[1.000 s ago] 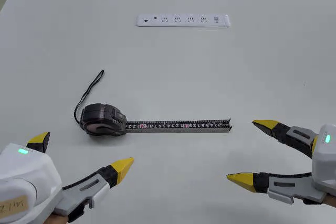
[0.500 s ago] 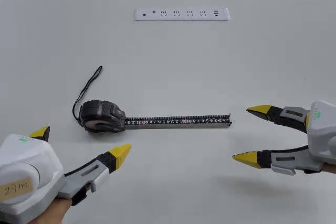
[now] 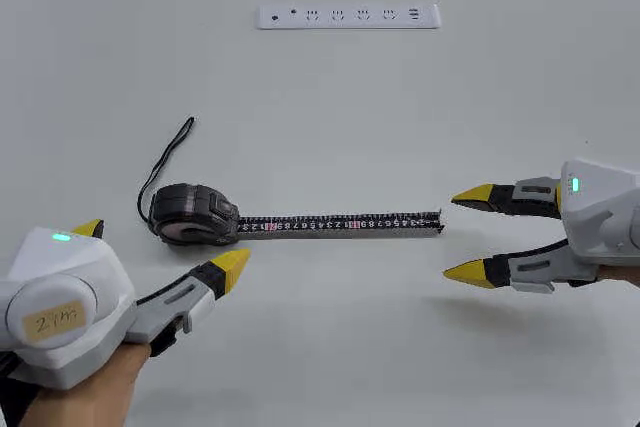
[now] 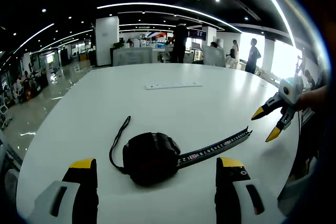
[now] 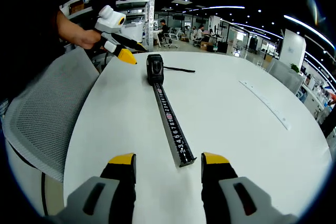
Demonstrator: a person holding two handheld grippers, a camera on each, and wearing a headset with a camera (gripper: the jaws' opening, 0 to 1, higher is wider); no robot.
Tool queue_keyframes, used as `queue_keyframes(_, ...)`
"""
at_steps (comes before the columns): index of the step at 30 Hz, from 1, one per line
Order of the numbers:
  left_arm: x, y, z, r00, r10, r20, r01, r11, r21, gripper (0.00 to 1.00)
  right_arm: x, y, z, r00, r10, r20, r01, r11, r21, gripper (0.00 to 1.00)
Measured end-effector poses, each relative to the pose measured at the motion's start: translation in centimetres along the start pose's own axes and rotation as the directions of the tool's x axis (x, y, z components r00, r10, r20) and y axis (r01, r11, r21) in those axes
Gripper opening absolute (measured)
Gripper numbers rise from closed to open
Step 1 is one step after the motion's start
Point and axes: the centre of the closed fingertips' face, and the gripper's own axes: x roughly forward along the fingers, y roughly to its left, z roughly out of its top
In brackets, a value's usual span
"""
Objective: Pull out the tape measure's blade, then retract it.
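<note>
Big white table, plenty of bare room all round. Tape measure parked toward the near left, blade already pulled out and lying flat across the middle. So pull-out half done by the looks of it, retract yet to do. Right gripper spread wide, empty, just off the blade's tip. Left gripper also wide apart, holding nothing, close to the case on its near side. Only a power strip up toward the far edge, well clear.
</note>
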Motion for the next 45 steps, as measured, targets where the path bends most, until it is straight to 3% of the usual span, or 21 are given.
queue_keyframes(6,1.0,0.1,0.5,1.0000,-0.001,-0.002,0.001,1.000,0.009,0.88,0.6,-0.7,-0.3,0.9996,0.026,-0.007,-0.026,1.000,-0.013,0.47)
queue_keyframes(7,2.4,0.3,0.9,1.0000,0.007,-0.007,-0.007,1.000,0.016,0.88,1.6,-1.5,-1.0,0.9972,0.067,-0.033,-0.068,0.997,-0.035,0.46)
queue_keyframes(19,4.8,0.6,0.7,0.9981,0.046,-0.041,-0.046,0.999,0.003,0.84,3.1,-2.1,-2.1,0.9881,0.141,-0.061,-0.144,0.988,-0.049,0.35)
queue_keyframes(32,5.9,1.0,-0.7,0.9929,0.081,-0.087,-0.082,0.997,-0.012,0.75,3.8,-2.4,-2.8,0.9857,0.153,-0.069,-0.158,0.985,-0.071,0.15)
queue_keyframes(45,6.6,1.0,-1.1,0.9900,0.098,-0.101,-0.103,0.994,-0.043,0.67,4.0,-2.5,-2.9,0.9846,0.159,-0.074,-0.165,0.983,-0.081,0.13)
